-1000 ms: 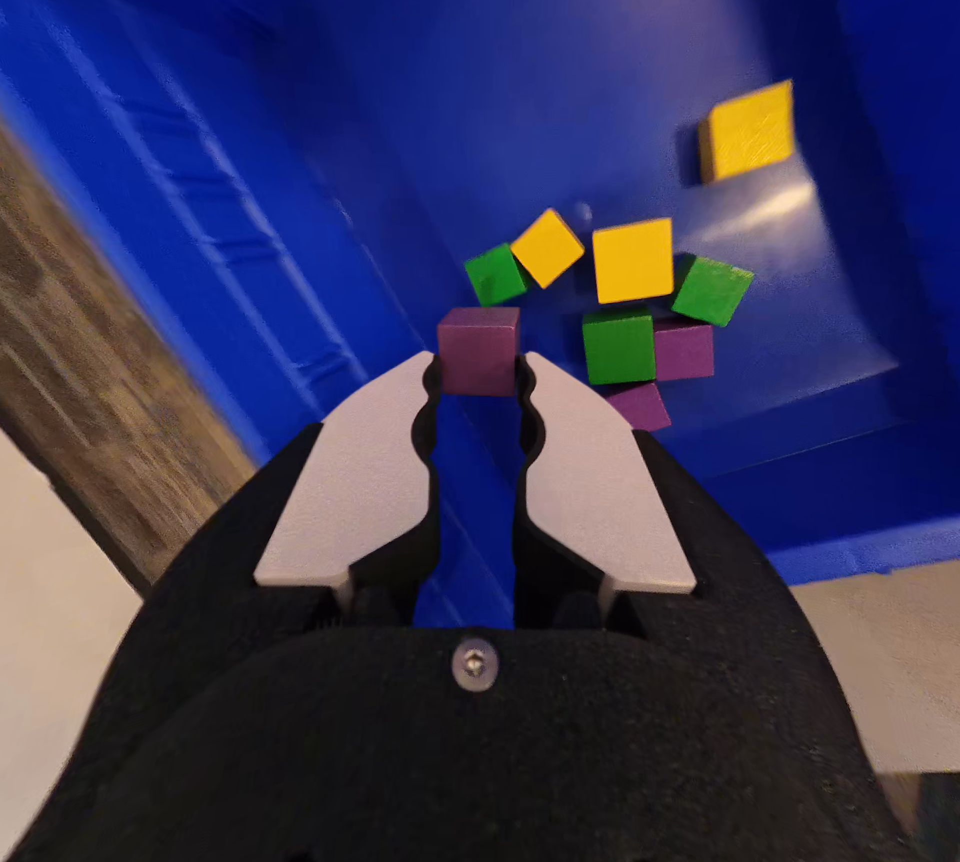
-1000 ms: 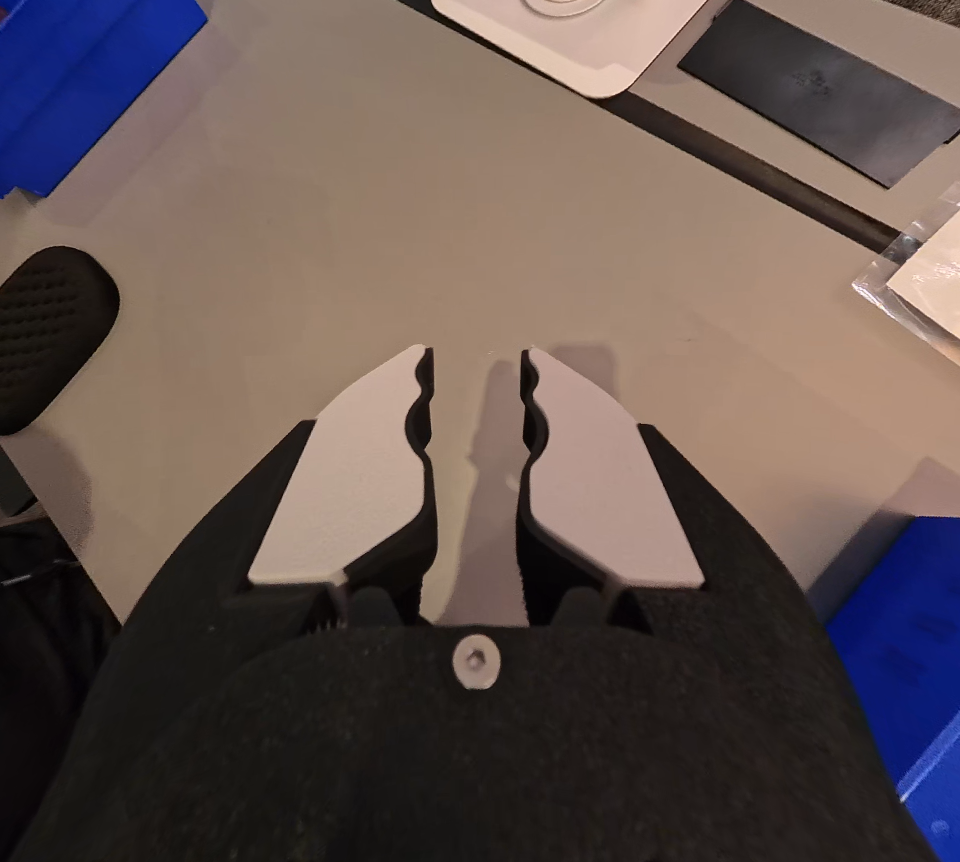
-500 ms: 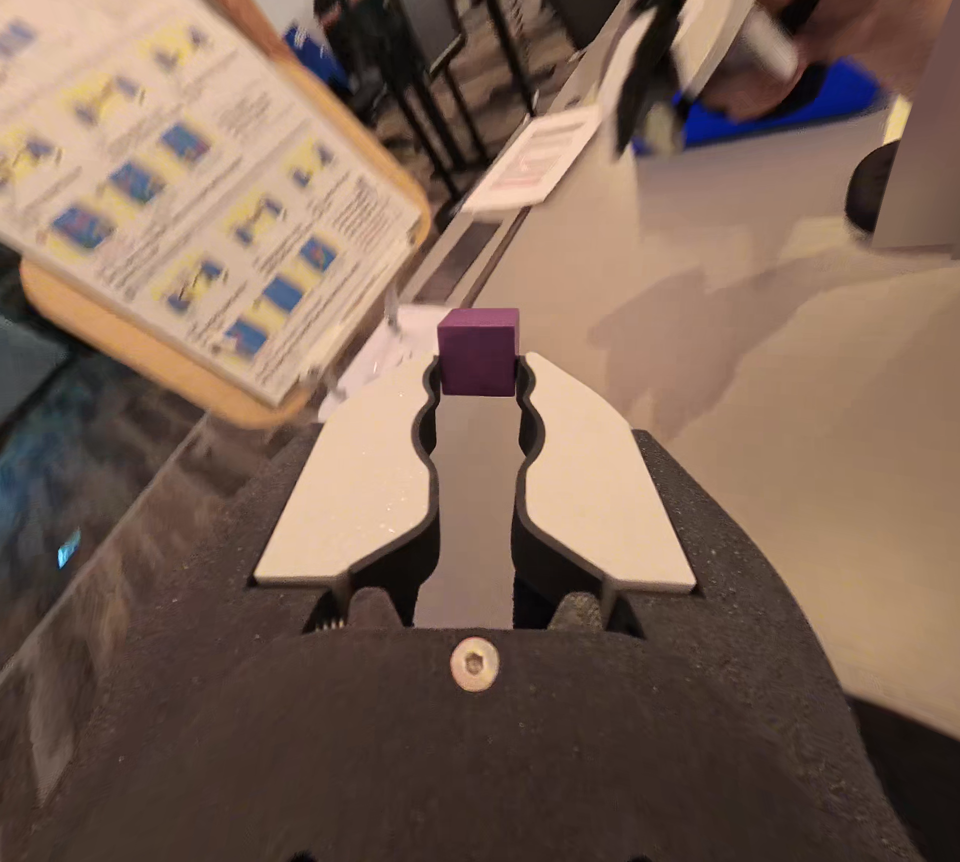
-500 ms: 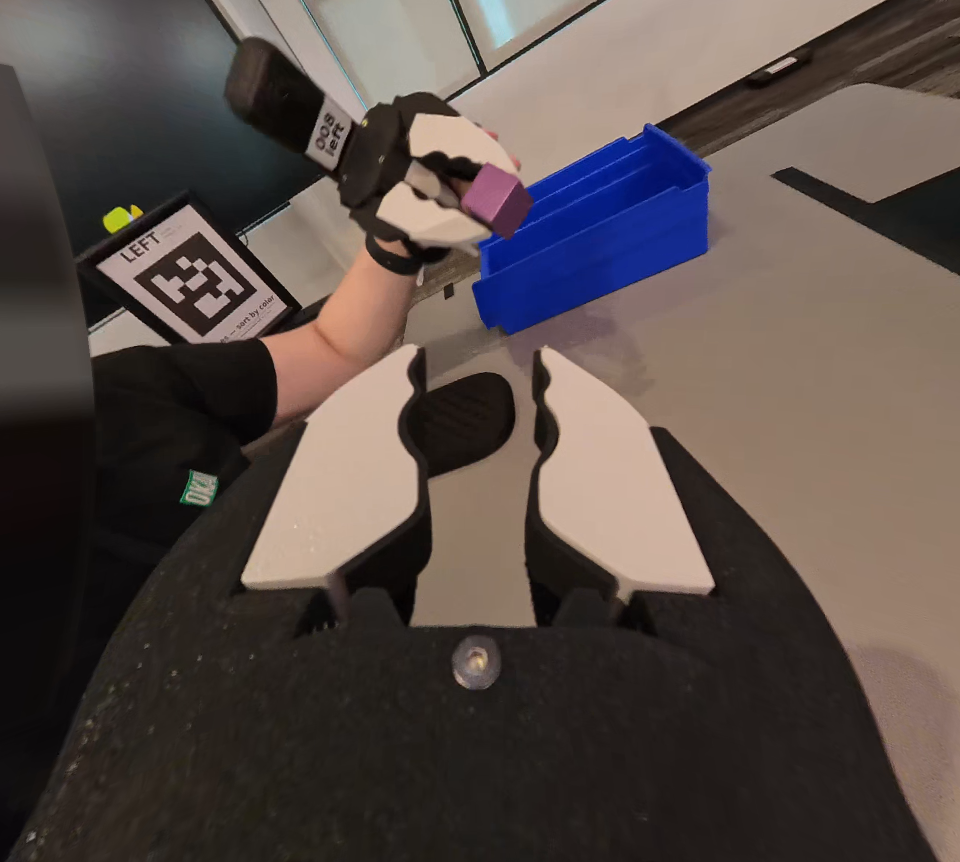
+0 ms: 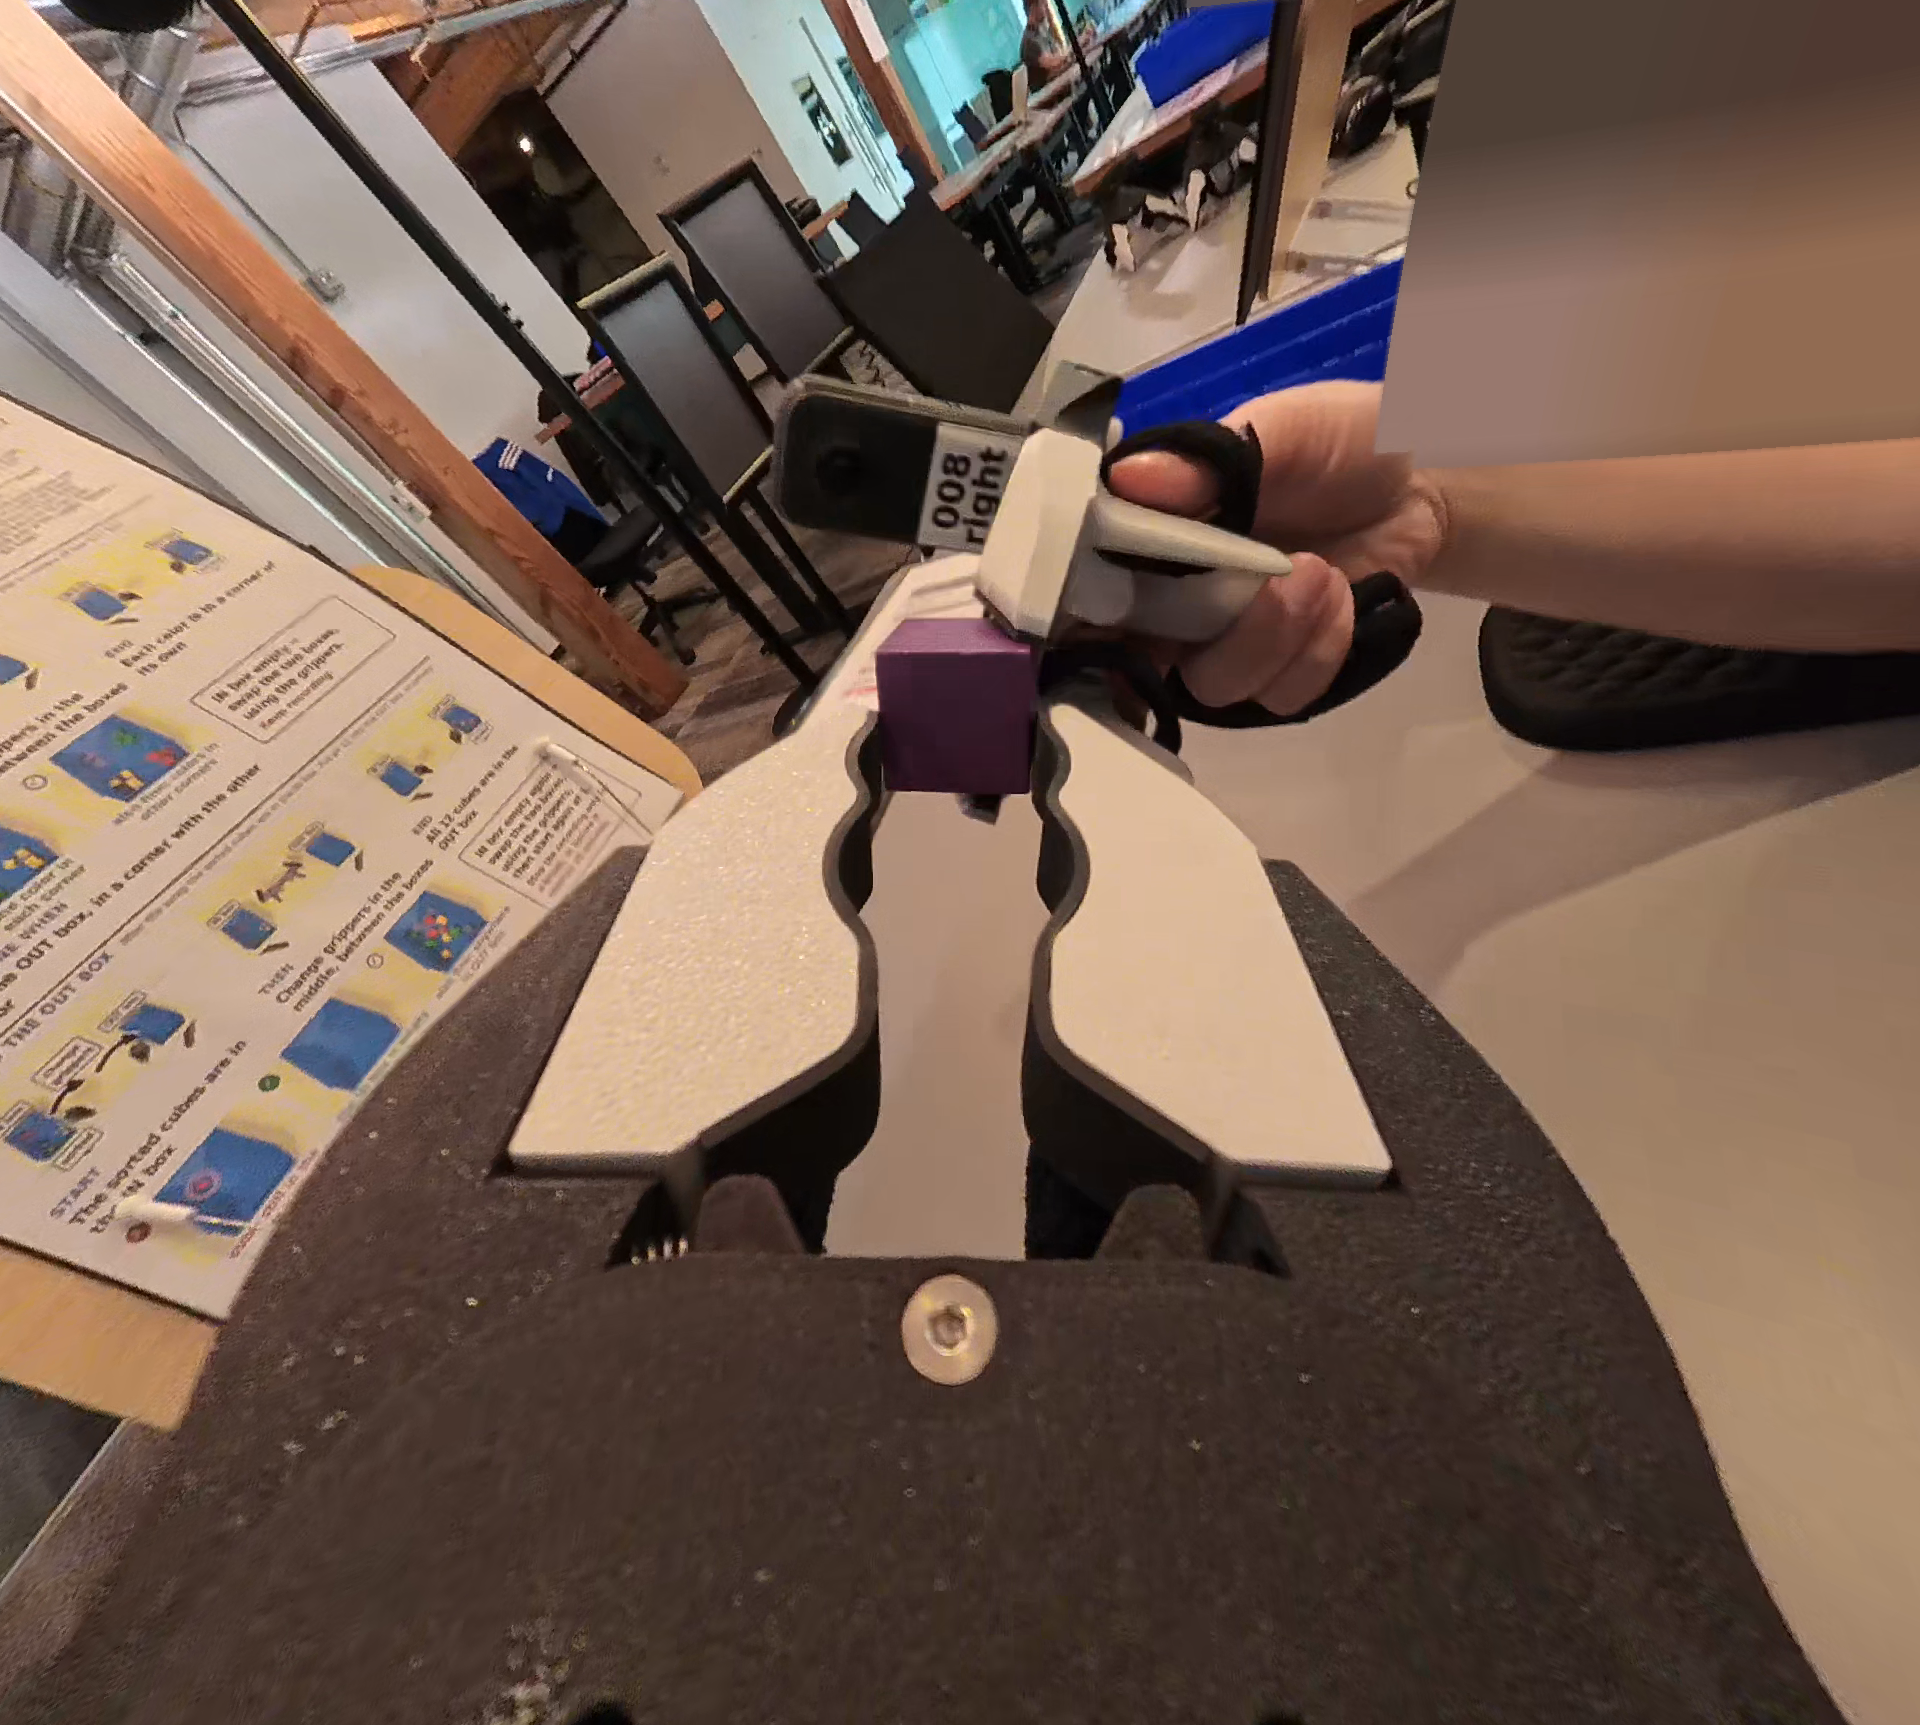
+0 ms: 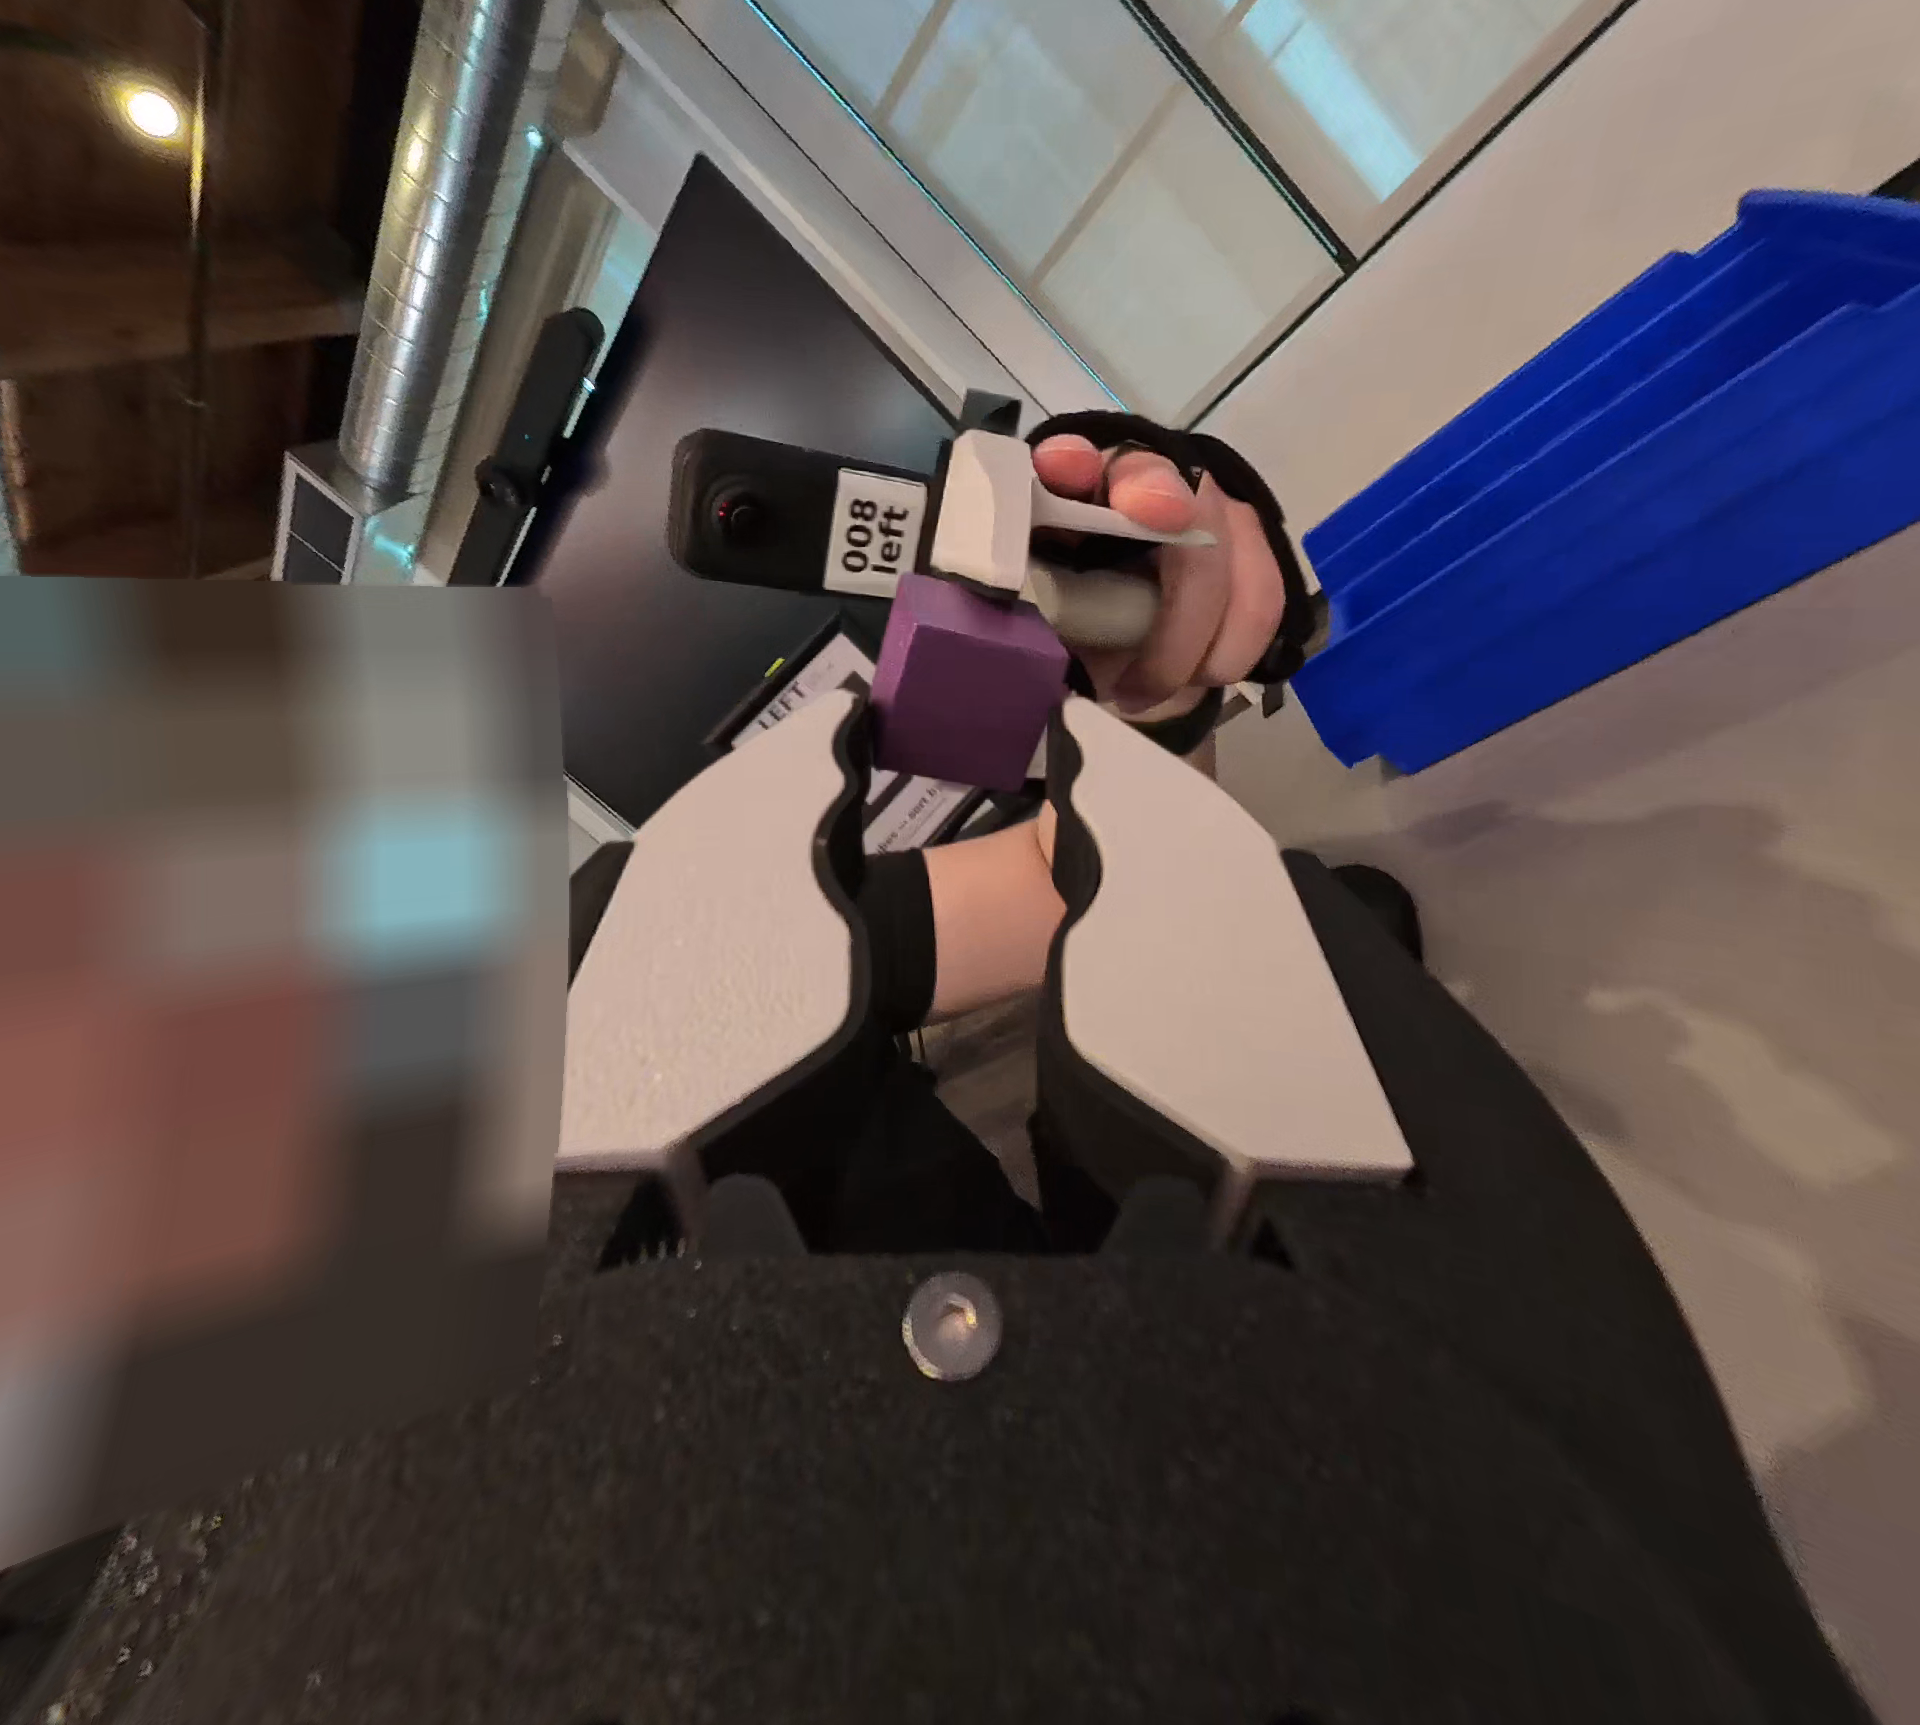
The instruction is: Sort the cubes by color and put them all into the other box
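In the left wrist view, a printed instruction sheet (image 5: 208,844) on a wooden board stands to the left of the purple cube (image 5: 956,709). The cube is off the desk (image 5: 1558,1052), pinched between the tips of the left tool (image 5: 956,740). That tool is closed only to the cube's width, and both fingers press its sides. Just above and right of the cube, the right tool (image 5: 1023,626) reaches in, turned crosswise to the left one, with its tips at the cube's upper right corner. A hand (image 5: 1278,595) in a black strap grips it. Farther right of the cube, a blue box (image 5: 1247,366) sits on the desk.

In the right wrist view, the cube lies tilted between the right tool's tips. The right finger touches it, while the left finger is right at its edge. It cannot be told whether this tool is actually clamping the cube. Another blue box (image 6: 1610,480) rests on the desk to the right of the cube.
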Action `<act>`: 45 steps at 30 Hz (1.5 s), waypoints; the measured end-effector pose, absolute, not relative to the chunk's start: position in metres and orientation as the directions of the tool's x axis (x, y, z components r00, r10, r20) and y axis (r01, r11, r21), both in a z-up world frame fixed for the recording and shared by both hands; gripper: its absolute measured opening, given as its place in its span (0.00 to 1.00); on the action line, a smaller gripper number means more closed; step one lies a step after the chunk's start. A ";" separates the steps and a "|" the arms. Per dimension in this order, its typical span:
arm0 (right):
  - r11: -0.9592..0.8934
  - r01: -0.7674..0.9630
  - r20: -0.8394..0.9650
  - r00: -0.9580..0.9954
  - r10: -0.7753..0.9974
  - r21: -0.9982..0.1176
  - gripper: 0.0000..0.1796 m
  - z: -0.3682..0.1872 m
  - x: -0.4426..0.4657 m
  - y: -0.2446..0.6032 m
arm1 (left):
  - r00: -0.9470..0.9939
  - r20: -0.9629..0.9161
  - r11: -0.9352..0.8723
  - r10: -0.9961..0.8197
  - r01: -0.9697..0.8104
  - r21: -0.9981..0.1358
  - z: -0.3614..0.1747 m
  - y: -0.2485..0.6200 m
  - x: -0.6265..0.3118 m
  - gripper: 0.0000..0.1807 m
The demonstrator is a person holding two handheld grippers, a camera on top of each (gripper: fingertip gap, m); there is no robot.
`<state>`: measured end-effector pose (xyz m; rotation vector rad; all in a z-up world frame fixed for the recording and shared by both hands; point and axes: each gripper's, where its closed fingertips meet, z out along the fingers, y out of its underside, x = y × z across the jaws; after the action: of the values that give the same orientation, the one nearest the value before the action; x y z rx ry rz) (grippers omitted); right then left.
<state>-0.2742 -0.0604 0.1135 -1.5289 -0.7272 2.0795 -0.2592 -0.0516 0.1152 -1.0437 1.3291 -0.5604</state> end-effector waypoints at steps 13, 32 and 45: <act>-0.812 -0.072 -0.756 -0.326 0.568 -0.580 0.16 0.116 -0.262 -0.052 | 0.193 -0.508 0.485 -0.840 -0.153 -0.861 0.115 -0.049 -0.247 0.15; -0.668 -0.082 -0.214 0.970 0.118 -0.740 0.16 0.064 0.162 0.004 | 0.312 -0.395 0.366 -0.864 -0.149 -0.918 0.122 -0.028 -0.269 0.19; -0.930 -0.014 -0.175 0.983 0.054 -0.366 0.16 -0.117 0.216 0.043 | 0.459 -0.356 0.244 -0.814 -0.285 -0.927 0.082 0.001 -0.266 0.18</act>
<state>0.2163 0.0433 -0.1171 -2.7550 -0.0291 0.2571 -0.2662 0.0006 0.0821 -1.3231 1.0897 -0.4815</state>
